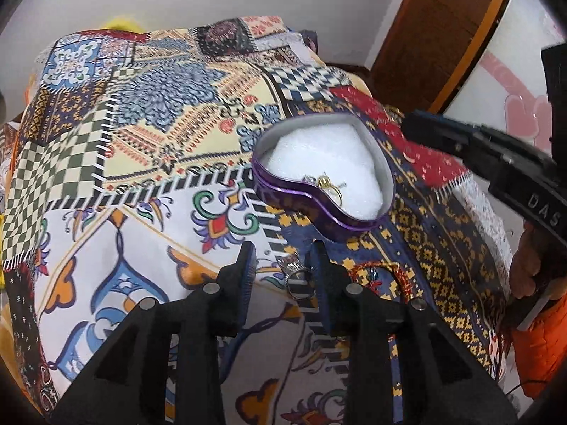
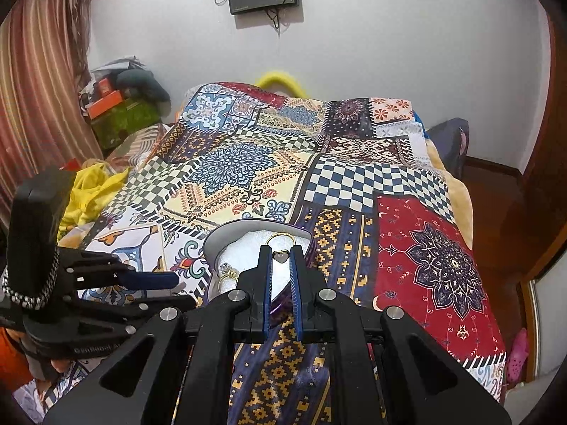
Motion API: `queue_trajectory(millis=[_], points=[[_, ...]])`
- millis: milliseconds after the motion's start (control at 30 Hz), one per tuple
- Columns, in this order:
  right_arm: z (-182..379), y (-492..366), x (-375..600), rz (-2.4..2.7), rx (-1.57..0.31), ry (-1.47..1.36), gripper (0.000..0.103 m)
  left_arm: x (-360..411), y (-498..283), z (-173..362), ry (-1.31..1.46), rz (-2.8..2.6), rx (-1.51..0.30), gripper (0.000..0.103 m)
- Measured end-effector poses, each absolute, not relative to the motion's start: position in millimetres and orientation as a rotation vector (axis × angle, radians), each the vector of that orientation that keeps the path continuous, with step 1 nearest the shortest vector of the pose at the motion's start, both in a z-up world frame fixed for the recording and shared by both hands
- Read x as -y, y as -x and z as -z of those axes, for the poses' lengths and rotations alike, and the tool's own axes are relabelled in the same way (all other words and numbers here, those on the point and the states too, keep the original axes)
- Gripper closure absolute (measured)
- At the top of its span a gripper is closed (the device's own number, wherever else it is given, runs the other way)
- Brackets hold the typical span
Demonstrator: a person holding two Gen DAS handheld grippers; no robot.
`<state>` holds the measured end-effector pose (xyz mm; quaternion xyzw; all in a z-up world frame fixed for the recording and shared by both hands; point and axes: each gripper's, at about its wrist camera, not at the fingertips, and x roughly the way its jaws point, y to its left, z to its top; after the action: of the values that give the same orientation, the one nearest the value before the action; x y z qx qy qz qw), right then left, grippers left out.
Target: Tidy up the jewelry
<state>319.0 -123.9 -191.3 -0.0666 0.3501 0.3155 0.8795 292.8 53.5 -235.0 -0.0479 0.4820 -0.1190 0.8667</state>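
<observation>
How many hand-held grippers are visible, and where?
2. The left hand-held gripper is open over a silver ring on the bedspread; the right hand-held gripper pinches a heart-stone ring over the heart-shaped box.

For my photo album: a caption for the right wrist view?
Right gripper holds a heart ring over the heart-shaped box.

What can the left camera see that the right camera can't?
Only the left camera shows the silver ring and red beaded string lying on the bedspread by the open left gripper. Only the right camera shows the gold ring pinched in the right gripper, plus the curtain. Both show the heart-shaped box and patchwork bedspread.
</observation>
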Motion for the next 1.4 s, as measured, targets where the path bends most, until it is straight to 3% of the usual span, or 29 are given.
queue_trajectory(millis=[100, 167, 200, 667, 1400], points=[[193, -320, 122, -0.661, -0.732, 0.143, 0.094, -51, -292, 240, 0.091, 0.254, -1.027, 0.087], [194, -320, 120, -0.663, -0.733, 0.144, 0.094, -51, -290, 239, 0.084, 0.248, -1.016, 0.087], [194, -321, 120, -0.665, -0.733, 0.144, 0.094, -50, -289, 237, 0.08, 0.245, -1.008, 0.092], [193, -332, 118, -0.668, -0.743, 0.147, 0.094, -57, -315, 173, 0.104, 0.248, -0.838, 0.092], [205, -337, 105, -0.698, -0.794, 0.21, 0.094, -40, -348, 203, 0.107, 0.286, -0.903, 0.092]])
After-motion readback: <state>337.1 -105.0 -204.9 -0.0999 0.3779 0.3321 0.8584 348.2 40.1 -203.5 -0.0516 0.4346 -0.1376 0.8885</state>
